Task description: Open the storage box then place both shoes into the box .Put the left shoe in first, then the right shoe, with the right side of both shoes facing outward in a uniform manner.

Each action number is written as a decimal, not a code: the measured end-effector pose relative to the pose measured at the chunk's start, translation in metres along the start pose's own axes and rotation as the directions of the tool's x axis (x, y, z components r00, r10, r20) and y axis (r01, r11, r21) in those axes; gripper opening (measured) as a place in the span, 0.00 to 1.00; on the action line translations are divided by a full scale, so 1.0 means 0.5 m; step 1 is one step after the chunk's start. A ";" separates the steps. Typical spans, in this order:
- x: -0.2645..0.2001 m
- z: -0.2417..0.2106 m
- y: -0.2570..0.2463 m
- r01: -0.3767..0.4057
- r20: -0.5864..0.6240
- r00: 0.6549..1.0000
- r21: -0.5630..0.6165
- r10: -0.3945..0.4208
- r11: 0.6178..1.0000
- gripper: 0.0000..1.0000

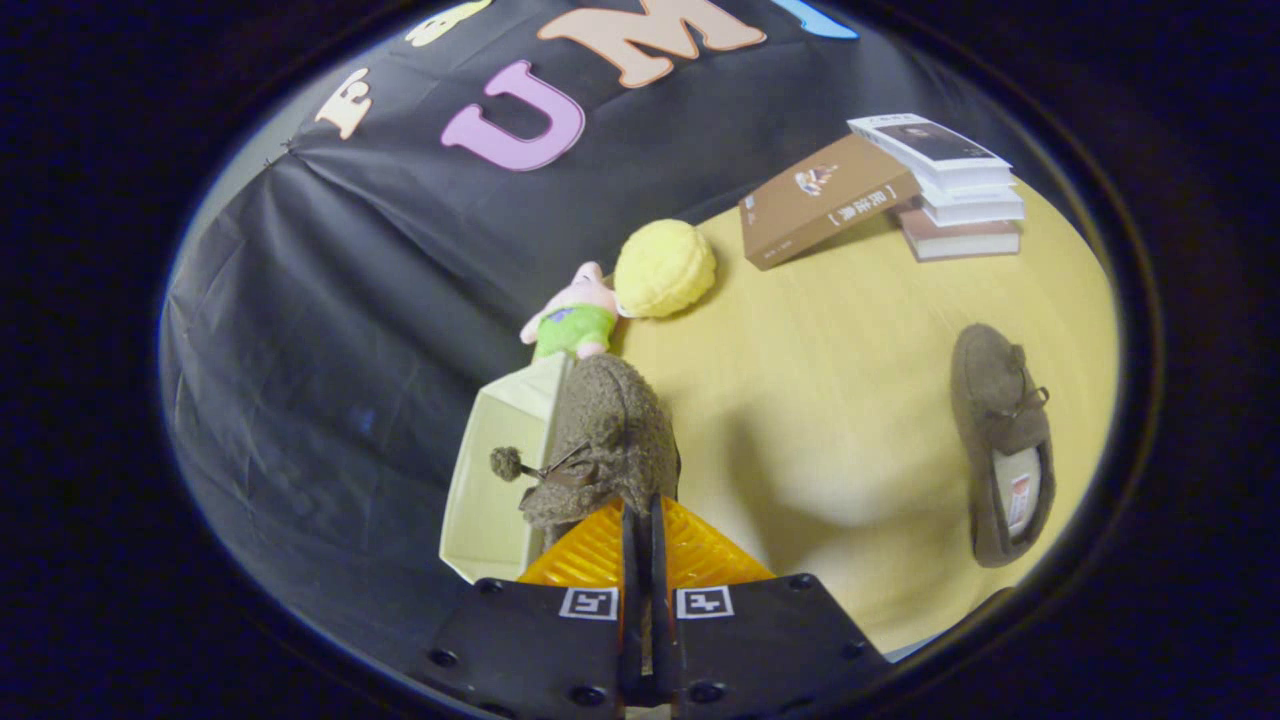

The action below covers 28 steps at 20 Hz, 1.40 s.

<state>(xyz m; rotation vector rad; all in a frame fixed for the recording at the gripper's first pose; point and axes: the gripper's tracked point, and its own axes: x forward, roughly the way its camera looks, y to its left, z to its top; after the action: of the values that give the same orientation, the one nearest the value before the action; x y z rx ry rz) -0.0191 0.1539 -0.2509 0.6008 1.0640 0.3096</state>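
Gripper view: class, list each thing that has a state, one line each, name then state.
Gripper: shut on held shoe.
Held shoe: lifted, at the box's edge.
Box: open.
Other shoe: lying on table.
Brown book: leaning on book stack.

Warm, moderate light; tabletop (860,350) is the brightest area, evenly lit, no glare. Broad soft-edged shadow on the table at 3 o'clock from the held shoe (605,440), between it and the second shoe (1003,440). Cloth wall (330,330) dim, creases faintly visible. Strong fisheye bending: books (940,185) at 1 o'clock lean and curve. Focus acceptable centrally, softer toward the rim. Gripper (640,520) fingers pressed together on the shoe, sharp, slightly underlit.
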 end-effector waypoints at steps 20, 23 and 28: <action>0.222 -0.082 0.246 0.048 -0.089 0.995 0.010 -0.047 0.999 0.07; 0.272 -0.098 0.251 0.091 -0.104 0.991 0.027 -0.088 0.995 0.07; 0.338 -0.144 0.247 0.165 -0.140 0.977 0.036 -0.158 0.986 0.07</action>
<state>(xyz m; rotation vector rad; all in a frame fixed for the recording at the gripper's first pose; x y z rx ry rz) 0.0013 0.3617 -0.3241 0.5374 1.2481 0.1853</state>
